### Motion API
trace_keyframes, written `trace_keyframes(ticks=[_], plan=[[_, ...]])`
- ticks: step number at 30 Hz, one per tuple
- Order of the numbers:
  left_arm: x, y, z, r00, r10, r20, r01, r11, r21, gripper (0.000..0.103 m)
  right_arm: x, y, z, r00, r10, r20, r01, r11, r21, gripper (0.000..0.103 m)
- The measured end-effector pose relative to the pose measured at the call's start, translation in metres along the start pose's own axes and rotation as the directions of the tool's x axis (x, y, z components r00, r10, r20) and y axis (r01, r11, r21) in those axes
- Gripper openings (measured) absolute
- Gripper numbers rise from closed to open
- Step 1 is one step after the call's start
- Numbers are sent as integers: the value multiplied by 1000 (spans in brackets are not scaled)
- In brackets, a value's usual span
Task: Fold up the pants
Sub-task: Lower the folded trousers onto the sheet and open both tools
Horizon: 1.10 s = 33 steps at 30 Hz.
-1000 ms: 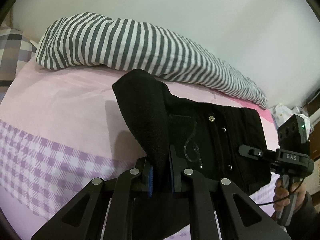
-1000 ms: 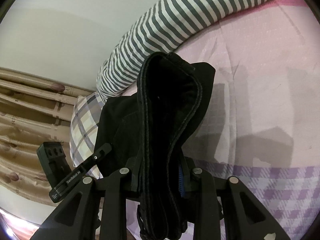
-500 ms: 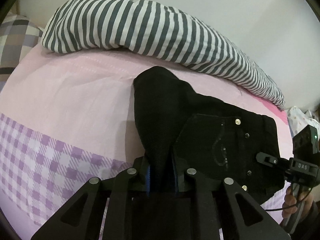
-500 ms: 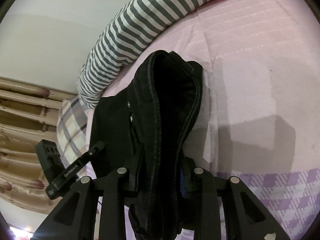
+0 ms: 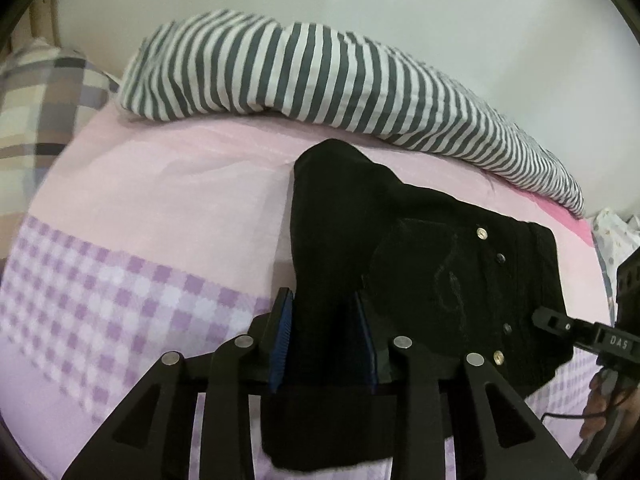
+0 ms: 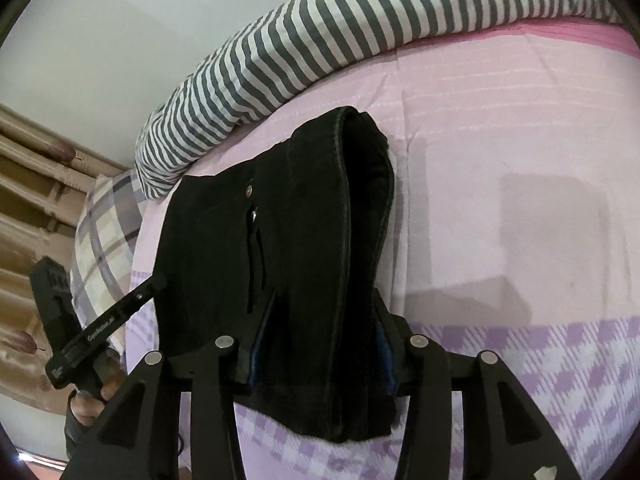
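Note:
The black pants [image 5: 432, 264] lie folded on the pink bed sheet [image 5: 168, 184], waist with metal buttons toward the right. My left gripper [image 5: 325, 336] stands open, its blue pads wide on either side of the folded left edge of the pants. In the right wrist view the pants [image 6: 288, 216] lie flat on the sheet [image 6: 500, 128], and my right gripper [image 6: 322, 344] is open too, its jaws spread around the thick folded right edge. Each gripper shows at the edge of the other's view.
A grey-and-white striped duvet [image 5: 320, 80] is bunched along the wall behind the pants. A plaid pillow [image 5: 36, 96] lies at the far left. The sheet has a purple checked band [image 5: 100, 292] near me. Beige curtains [image 6: 32, 208] hang at the left of the right wrist view.
Both grippers lowered the pants onto the bed and opened their jaws. The pants, lifted and pinched before, now lie flat on the sheet.

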<state>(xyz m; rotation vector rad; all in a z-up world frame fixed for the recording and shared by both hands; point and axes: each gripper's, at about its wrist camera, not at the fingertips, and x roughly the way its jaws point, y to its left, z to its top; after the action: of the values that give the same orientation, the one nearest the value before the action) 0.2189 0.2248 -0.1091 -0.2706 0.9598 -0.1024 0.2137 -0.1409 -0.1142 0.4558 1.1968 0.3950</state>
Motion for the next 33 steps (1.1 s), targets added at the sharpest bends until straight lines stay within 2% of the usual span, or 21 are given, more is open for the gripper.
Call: trace_keyframes(ticks=[6, 12, 14, 19, 25, 29, 33], plan=[[-38, -7, -29, 997, 67, 40, -67, 998, 7, 36, -20, -1, -17, 1000, 8, 11, -7, 1000, -14, 43], [-68, -24, -54, 987, 144, 72, -147, 989, 33, 44, -28, 8, -33, 998, -55, 30, 57, 995, -82, 43], [-75, -29, -60, 986, 153, 71, -155, 988, 28, 48, -27, 10, -36, 997, -77, 33, 80, 992, -96, 44], [-88, -39, -73, 978, 190, 89, -194, 980, 45, 51, -18, 14, -41, 985, -164, 54, 170, 974, -149, 48], [-98, -44, -83, 971, 211, 111, -218, 974, 55, 54, -15, 17, -44, 975, -209, 77, 220, 959, -177, 49], [-102, -46, -87, 966, 226, 124, -234, 970, 61, 56, -16, 27, -47, 961, -255, 103, 272, 940, -207, 55], [-105, -47, -90, 962, 238, 132, -248, 967, 64, 57, -14, 33, -51, 957, -271, 102, 288, 932, -221, 60]])
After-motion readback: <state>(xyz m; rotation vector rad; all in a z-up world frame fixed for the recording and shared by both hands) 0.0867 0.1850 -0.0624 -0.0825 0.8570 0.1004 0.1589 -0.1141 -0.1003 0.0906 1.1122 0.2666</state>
